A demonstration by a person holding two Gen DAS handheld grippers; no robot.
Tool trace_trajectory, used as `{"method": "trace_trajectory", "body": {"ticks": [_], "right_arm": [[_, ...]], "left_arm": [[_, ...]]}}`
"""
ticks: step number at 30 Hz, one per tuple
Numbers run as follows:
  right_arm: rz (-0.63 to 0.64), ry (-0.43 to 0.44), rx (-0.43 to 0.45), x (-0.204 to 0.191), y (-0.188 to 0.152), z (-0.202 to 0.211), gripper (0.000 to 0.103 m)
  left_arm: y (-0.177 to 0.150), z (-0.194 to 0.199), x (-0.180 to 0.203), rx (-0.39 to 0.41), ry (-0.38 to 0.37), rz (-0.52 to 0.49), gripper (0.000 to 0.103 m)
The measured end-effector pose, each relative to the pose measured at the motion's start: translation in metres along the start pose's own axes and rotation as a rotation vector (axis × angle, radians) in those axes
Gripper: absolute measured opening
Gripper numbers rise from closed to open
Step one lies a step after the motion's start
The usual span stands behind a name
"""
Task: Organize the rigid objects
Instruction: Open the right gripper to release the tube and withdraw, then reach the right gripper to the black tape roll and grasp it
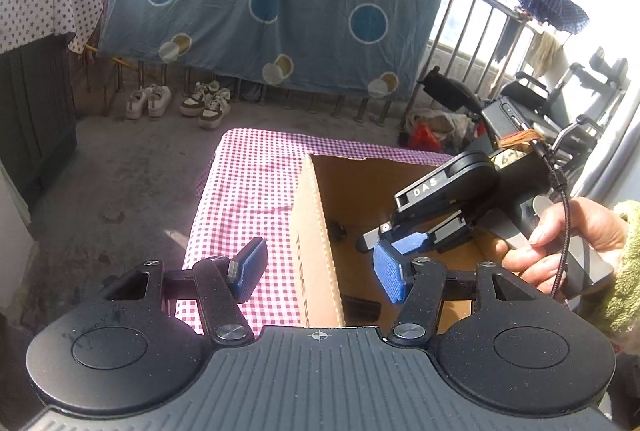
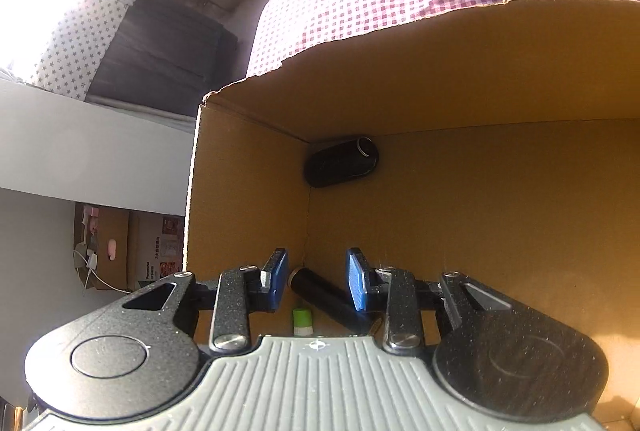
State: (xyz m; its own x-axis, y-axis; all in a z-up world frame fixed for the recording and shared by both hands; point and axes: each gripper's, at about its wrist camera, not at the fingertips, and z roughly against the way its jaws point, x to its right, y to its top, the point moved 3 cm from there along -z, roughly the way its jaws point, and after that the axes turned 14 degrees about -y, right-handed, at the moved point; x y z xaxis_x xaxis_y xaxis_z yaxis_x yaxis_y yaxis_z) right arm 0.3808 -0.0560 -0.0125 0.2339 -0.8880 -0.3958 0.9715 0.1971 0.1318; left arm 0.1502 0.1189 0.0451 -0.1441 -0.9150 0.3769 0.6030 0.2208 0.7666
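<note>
My landmark is the cardboard box (image 1: 316, 231) standing on the worktop (image 1: 248, 191), which is covered in a pink checked cloth.

My left hand-held gripper (image 1: 320, 267) straddles the box's near-left wall: one blue pad (image 1: 250, 267) sits outside the box over the cloth, the other over the box interior. Its jaws stand fairly wide with nothing between them but the cardboard edge below.

My right hand-held gripper (image 2: 318, 283) points down into the box near its left inner corner. Its blue pads stand moderately apart, and a black cylinder (image 2: 320, 291) lies on the box floor between them; I see a gap on each side, so the pads do not press on it. Seen from the left wrist, this same gripper reaches in from the box's right side, my hand (image 1: 560, 239) on its handle.

Just beside the black cylinder, toward me, lies a small green-and-white tube (image 2: 302, 319), also on the box floor. A dark rounded speaker-like object (image 2: 340, 163) lies in the far left corner of the box. Another dark item (image 1: 362, 307) lies on the box floor near the left wall; I cannot tell what it is.

Beyond the worktop, past the box, pairs of shoes (image 1: 180, 101) stand on the floor under a hanging blue sheet (image 1: 260, 3).
</note>
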Motion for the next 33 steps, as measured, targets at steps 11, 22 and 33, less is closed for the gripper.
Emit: {"method": "trace_trajectory", "body": {"ticks": [11, 22, 33], "right_arm": [[-0.013, 0.173, 0.219, 0.017, -0.072, 0.110, 0.035], [-0.076, 0.104, 0.515, 0.080, -0.222, 0.159, 0.055], [-0.059, -0.151, 0.464, 0.095, -0.286, 0.057, 0.047]], "left_arm": [[-0.018, 0.013, 0.010, 0.002, -0.030, -0.008, 0.059], [-0.072, 0.009, 0.064, -0.161, -0.183, -0.114, 0.074], [-0.156, -0.039, 0.116, -0.374, -0.184, -0.331, 0.078]]}}
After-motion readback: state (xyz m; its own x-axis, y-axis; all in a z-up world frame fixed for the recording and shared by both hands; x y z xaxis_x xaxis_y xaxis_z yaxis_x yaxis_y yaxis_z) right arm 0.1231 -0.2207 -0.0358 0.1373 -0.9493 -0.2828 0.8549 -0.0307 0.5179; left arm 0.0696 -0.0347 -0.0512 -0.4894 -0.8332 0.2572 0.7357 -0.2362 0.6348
